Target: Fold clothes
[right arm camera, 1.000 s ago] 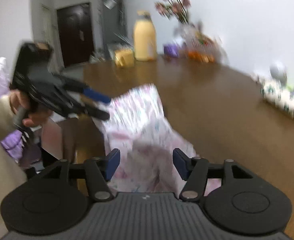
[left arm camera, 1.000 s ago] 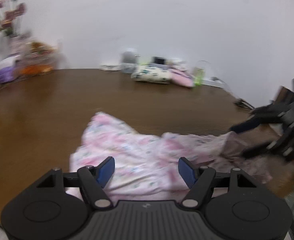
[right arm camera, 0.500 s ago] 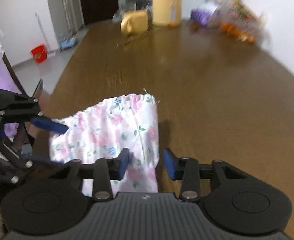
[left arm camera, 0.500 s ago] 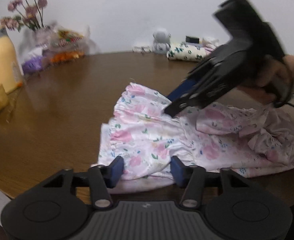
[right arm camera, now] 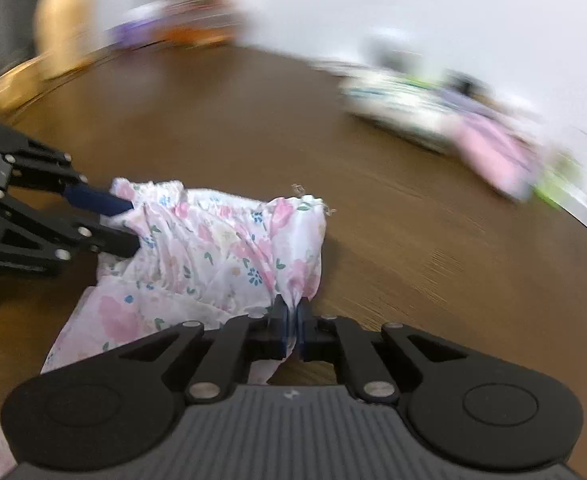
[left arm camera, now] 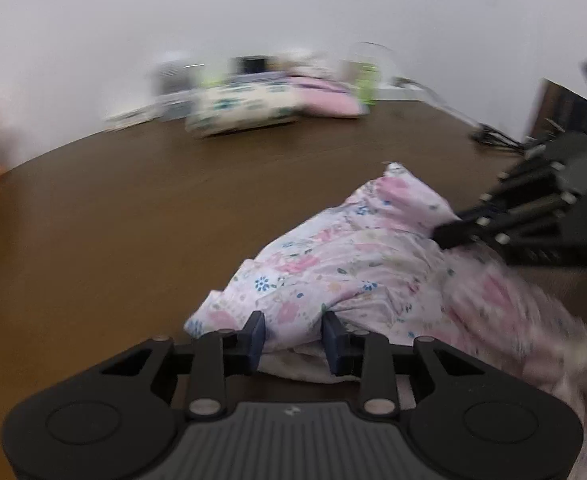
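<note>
left gripper [left arm camera: 293,334]: closing, jaws still a little apart; a bunched fold of the thin pink floral cotton garment [left arm camera: 357,264] between the blue pads [left arm camera: 258,334], pressing not yet plain to see.
garment place: crumpled on the dark brown wooden table [left arm camera: 113,232], straight ahead of and under both tools, stretched from one to the other.
right gripper [right arm camera: 292,322]: clamped tight on a pinched edge of the same garment [right arm camera: 221,248], cloth gathered into a narrow pleat between the pads.
feel, judged: light, limp, thin; likely to sag and bunch, little risk of damage, some risk of slipping from a shallow pinch.
where to hold, judged: at the gathered hem corners, one per tool, deep enough in the pads to catch every layer.
</note>
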{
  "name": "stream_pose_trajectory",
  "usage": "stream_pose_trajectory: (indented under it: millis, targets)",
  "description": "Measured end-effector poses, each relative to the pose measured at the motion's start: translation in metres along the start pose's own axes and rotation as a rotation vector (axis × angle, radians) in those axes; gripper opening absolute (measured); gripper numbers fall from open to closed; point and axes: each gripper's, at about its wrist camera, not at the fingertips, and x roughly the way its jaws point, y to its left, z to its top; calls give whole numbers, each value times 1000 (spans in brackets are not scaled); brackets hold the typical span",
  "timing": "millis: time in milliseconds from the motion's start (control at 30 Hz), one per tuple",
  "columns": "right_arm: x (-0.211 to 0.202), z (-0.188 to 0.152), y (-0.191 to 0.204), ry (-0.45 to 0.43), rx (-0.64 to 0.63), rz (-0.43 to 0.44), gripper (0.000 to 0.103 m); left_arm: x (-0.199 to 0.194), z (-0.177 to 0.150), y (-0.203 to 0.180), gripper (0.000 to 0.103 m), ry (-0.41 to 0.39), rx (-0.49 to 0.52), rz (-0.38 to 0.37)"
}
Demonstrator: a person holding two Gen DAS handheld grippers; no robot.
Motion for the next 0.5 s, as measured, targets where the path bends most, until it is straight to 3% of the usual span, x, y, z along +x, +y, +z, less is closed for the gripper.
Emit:
stream_pose_trajectory:
  millis: [100, 167, 267, 300, 367, 433, 500]
  targets:
    - [-7, -13, -28, -7, 147, -121, 4, 37, 31, -25, 28, -6, 68, -45]
    - [-5, -21, -41, 1, 196, -161, 6, 45, 39, -36, 31, -15, 69, -26]
    - [-24, -28, -46, -38, 189, -167, 29, 41, 45, -44, 31, -47, 60, 2]
    - [-39, -32, -45, -79, 165, -160, 36, 29, 43, -41, 39, -69, 50, 10]
    - [-72, -42, -41, -177, 104, -112, 36, -11, 28, -30, 54, -128, 11, -4]
    - [-102, -54, -37, -244, 60, -9, 36, -48, 11, -23, 58, -157, -44, -35]
    - [-116, -66, -31, -237, 83, 77, 37, -73, -13, -29, 58, -130, -83, -107]
